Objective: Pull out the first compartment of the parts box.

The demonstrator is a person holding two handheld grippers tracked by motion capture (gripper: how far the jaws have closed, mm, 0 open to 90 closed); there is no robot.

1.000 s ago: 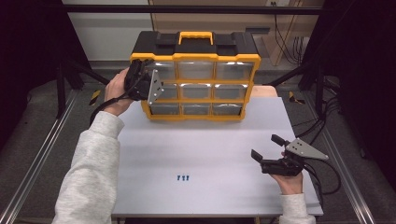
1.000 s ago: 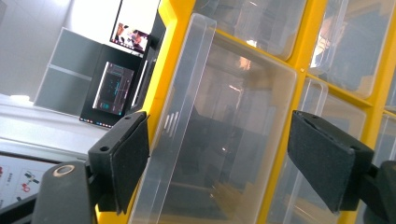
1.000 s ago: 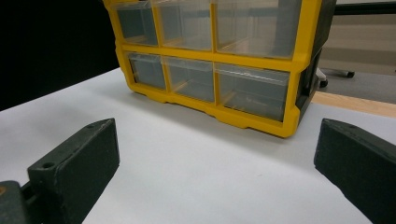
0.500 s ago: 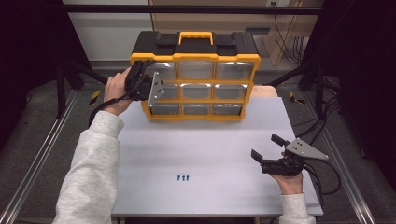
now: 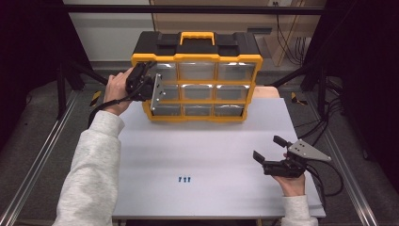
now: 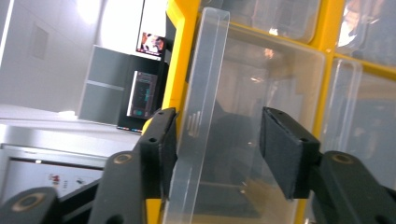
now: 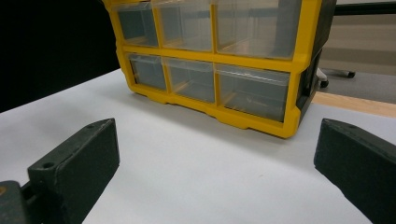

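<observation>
My left claw (image 6: 217, 149) has just been closing, its two black jaws set either side of a clear plastic drawer front (image 6: 243, 140) in the yellow organizer (image 6: 180, 60). One pad lies against the raised clear lip (image 6: 201, 107) of the drawer; the other pad stands just off the front, with a gap showing. More clear drawers (image 6: 364, 28) sit beyond the yellow dividers. A dark cabinet (image 6: 116, 93) stands in the background.
</observation>
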